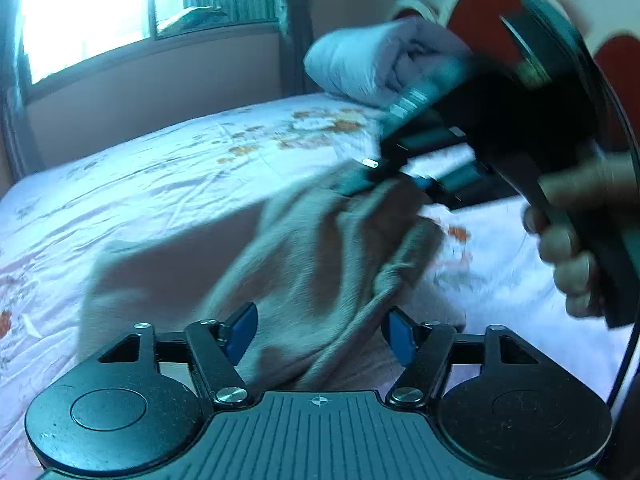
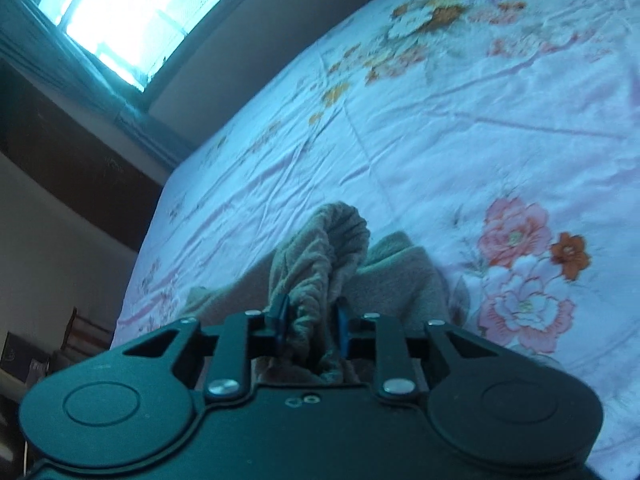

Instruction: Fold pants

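Observation:
Beige pants (image 1: 304, 256) hang lifted above the floral bed sheet (image 1: 160, 184). My right gripper (image 2: 312, 322) is shut on a bunched ribbed part of the pants (image 2: 316, 264). In the left wrist view that right gripper (image 1: 384, 182) pinches the top of the cloth, held by a hand (image 1: 568, 256). My left gripper (image 1: 322, 330) is open, its blue pads (image 1: 244, 330) either side of the hanging fabric, not clamping it.
The bed sheet (image 2: 440, 140) fills most of the right wrist view. A rolled white blanket (image 1: 380, 56) lies at the head of the bed by a red and white headboard (image 1: 480, 12). A window (image 1: 88, 12) is on the far wall.

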